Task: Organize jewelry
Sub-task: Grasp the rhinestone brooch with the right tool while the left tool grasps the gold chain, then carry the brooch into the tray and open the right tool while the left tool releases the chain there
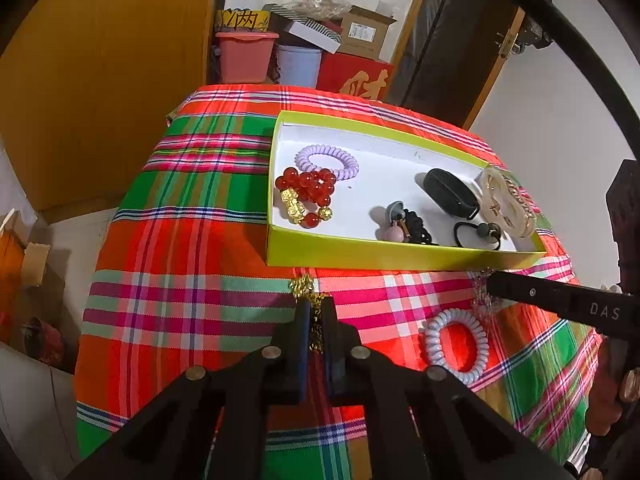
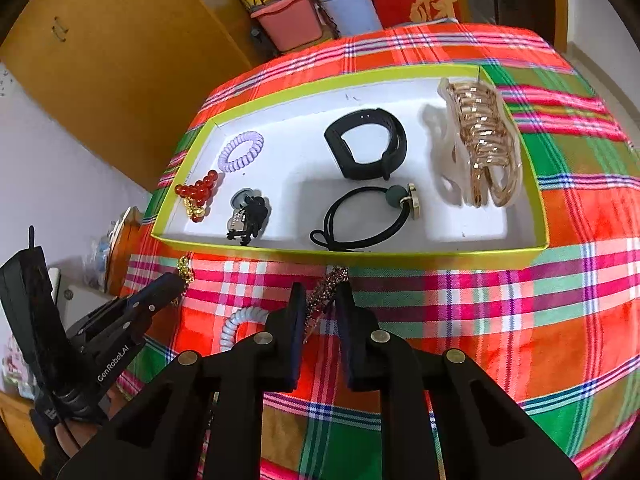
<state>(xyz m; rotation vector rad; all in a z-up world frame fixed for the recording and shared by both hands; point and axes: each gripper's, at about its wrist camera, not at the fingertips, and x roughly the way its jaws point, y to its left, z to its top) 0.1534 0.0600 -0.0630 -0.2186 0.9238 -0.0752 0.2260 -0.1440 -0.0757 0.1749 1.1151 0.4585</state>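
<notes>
A yellow-green box with a white floor holds a lilac coil tie, a red bead bracelet, a black band, a black hair tie and a gold claw clip. My left gripper is shut on a gold chain just in front of the box. My right gripper has its jaws partly closed around a sparkly pink chain, which also shows in the left wrist view. A white coil tie lies on the plaid cloth between them.
The plaid cloth covers a small table with drop-offs on all sides. Behind it stand a pink tub, a blue bucket, a red box and cardboard boxes. A wooden door is at the left.
</notes>
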